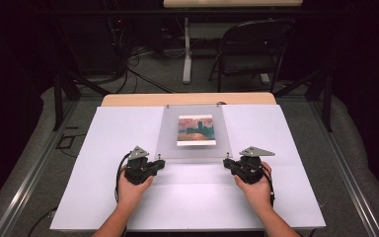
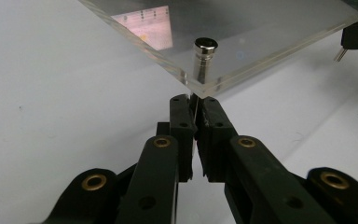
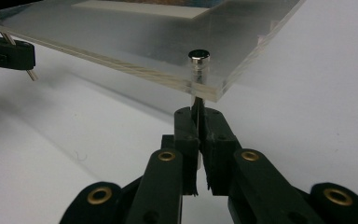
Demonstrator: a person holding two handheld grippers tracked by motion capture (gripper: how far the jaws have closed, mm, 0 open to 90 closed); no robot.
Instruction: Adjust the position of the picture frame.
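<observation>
The room is dark, with black surrounds on both sides and a grey carpeted floor (image 1: pixel 335 148). A black folding chair (image 1: pixel 249 49) stands beyond the table, beside a white table leg (image 1: pixel 186 54), with cables (image 1: pixel 143 74) on the floor near it. Black frame struts (image 1: pixel 59 94) rise at left and right.

The table carries a large white board (image 1: pixel 187 197); a strip of the wooden tabletop (image 1: pixel 187 99) shows at its far edge.

A clear acrylic frame (image 1: pixel 168 138) lies at the board's centre, toward the far edge, holding a small landscape print (image 1: pixel 196 130). In both gripper views its near edge is lifted off the board, the panel being two clear sheets stacked.

The left gripper (image 1: pixel 161 163), held in the left hand (image 1: pixel 131 185), sits at the frame's near left corner. In the left gripper view its jaws are closed on the thin pin beneath a silver standoff bolt (image 2: pixel 205 51) at that corner.

The right gripper (image 1: pixel 227 163), held in the right hand (image 1: pixel 256 185), sits at the near right corner. In the right gripper view its jaws are clamped on the pin below that corner's silver bolt (image 3: pixel 198 59).
</observation>
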